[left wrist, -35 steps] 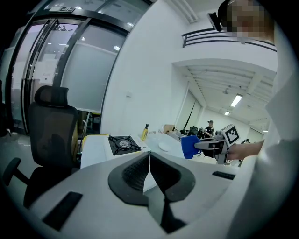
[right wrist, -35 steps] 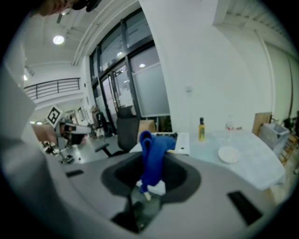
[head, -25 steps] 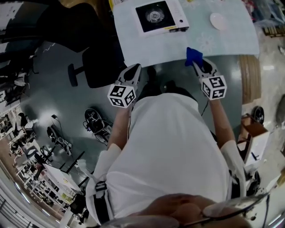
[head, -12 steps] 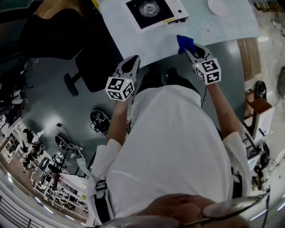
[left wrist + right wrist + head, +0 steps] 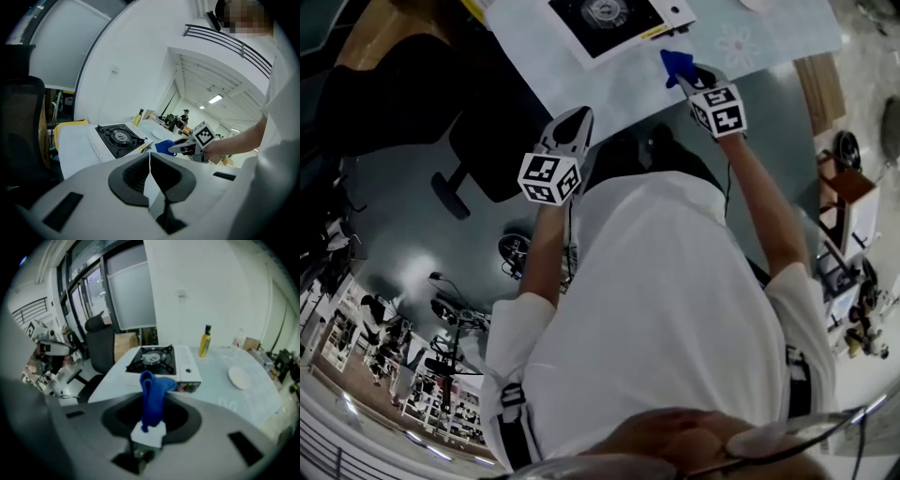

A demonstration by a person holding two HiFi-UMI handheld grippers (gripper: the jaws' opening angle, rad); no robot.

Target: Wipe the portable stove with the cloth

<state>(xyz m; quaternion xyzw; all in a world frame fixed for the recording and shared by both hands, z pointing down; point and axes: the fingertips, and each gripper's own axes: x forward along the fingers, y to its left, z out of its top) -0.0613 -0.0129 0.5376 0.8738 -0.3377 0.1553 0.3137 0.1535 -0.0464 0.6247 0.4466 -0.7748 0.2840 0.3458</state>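
Right gripper (image 5: 149, 426): jaws clamped on the blue cloth (image 5: 152, 397), which sticks up out of them in a loose fold. In the head view this gripper (image 5: 684, 73) sits over the table's (image 5: 619, 89) near edge, with the cloth (image 5: 675, 64) just short of the portable stove's (image 5: 609, 17) front edge, near its right corner, small gap visible.

Stove (image 5: 157, 359) lies square on the table with bare top in front of it and to its right. Plate (image 5: 240, 377) is well right of it, bottle (image 5: 204, 341) just behind its far right corner.

Left gripper (image 5: 150, 178): jaws together, nothing between. It (image 5: 575, 120) hangs over the floor, short of the table edge, with the office chair (image 5: 441, 122) near on its left.
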